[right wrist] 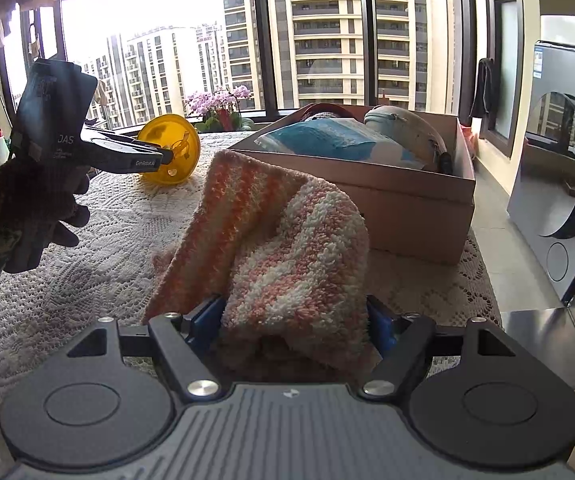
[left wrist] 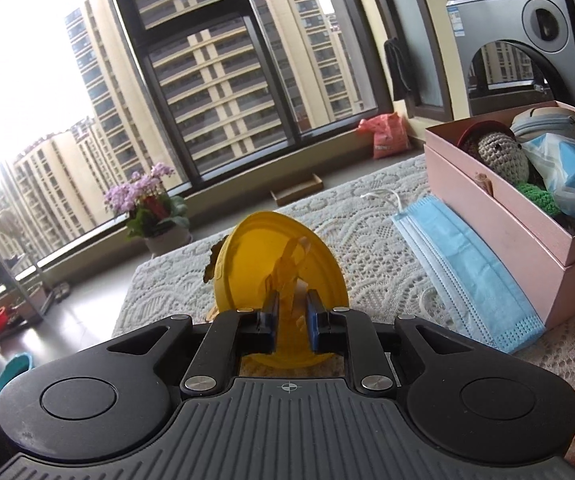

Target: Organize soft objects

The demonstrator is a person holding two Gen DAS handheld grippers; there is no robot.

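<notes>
Right tool [right wrist: 293, 320] clamps striped towel [right wrist: 287, 248], bunched between its fingers, rising tilted toward the box | left tool [left wrist: 292, 320] pinches yellow disc [left wrist: 279, 280] by its centre tab, disc on edge above tabletop [left wrist: 327, 208] | face mask [left wrist: 467, 272] lies lengthwise against pink box [left wrist: 499, 216]
</notes>
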